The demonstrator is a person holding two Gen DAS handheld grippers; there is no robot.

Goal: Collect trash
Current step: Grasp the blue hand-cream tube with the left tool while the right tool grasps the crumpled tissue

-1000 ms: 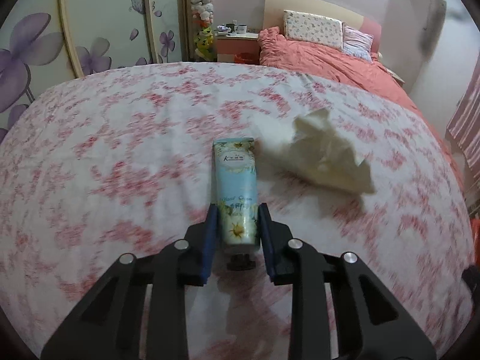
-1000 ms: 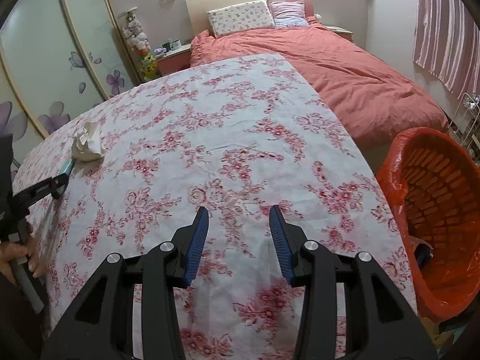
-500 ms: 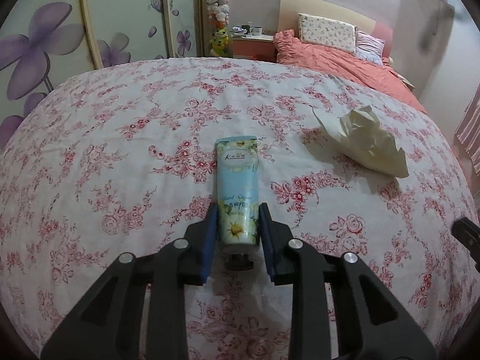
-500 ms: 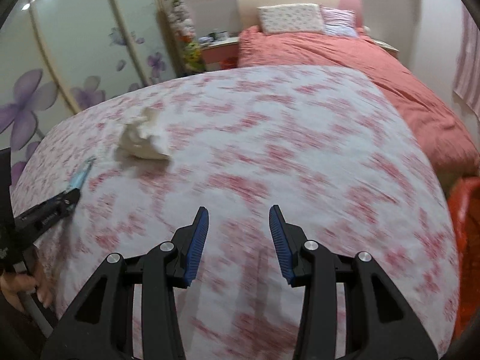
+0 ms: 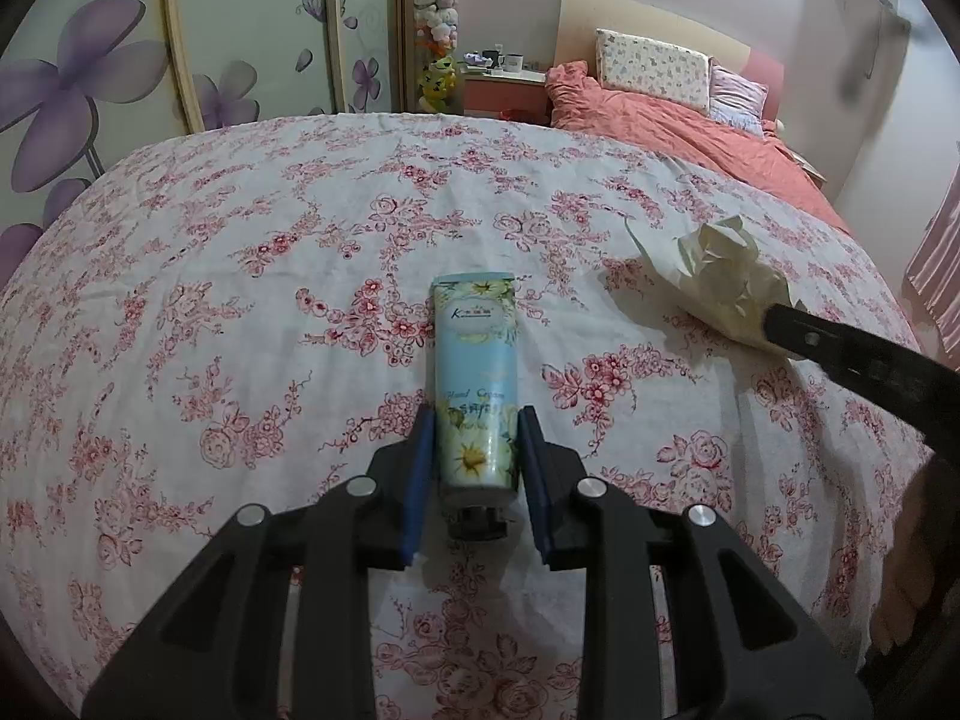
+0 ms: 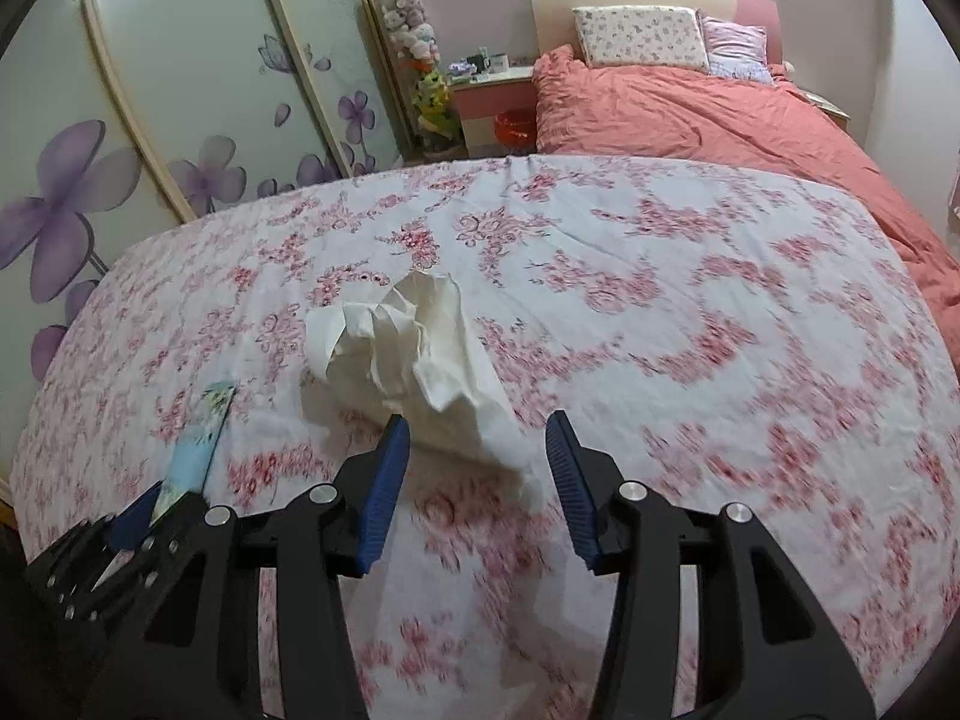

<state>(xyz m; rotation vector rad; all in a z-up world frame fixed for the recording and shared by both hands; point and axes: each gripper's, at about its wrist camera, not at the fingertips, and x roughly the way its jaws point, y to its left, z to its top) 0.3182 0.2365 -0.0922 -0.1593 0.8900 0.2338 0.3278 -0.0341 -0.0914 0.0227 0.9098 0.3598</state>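
Observation:
A light-blue hand cream tube (image 5: 474, 360) with a daisy print lies cap-end toward the camera, and my left gripper (image 5: 475, 417) is shut on its lower half just above the floral cloth (image 5: 240, 300). A crumpled white tissue (image 5: 720, 282) lies on the cloth to its right. In the right wrist view the same tissue (image 6: 414, 348) fills the middle; my right gripper (image 6: 478, 420) stands open with the tissue's near tip between its fingertips, the pads apart from it. The tube (image 6: 201, 444) and left gripper (image 6: 138, 516) show at lower left.
The floral cloth covers a wide flat surface. Behind it stand a bed with a salmon duvet (image 6: 720, 114) and pillows, a nightstand (image 6: 486, 90), a column of plush toys (image 5: 438, 42) and sliding doors with purple flowers (image 5: 78, 90). A hand (image 5: 906, 588) shows at the right edge.
My right gripper has swept left across the cloth, from beside an orange basket to the tissue; the basket is out of view now. The left gripper still holds the tube and has barely shifted.

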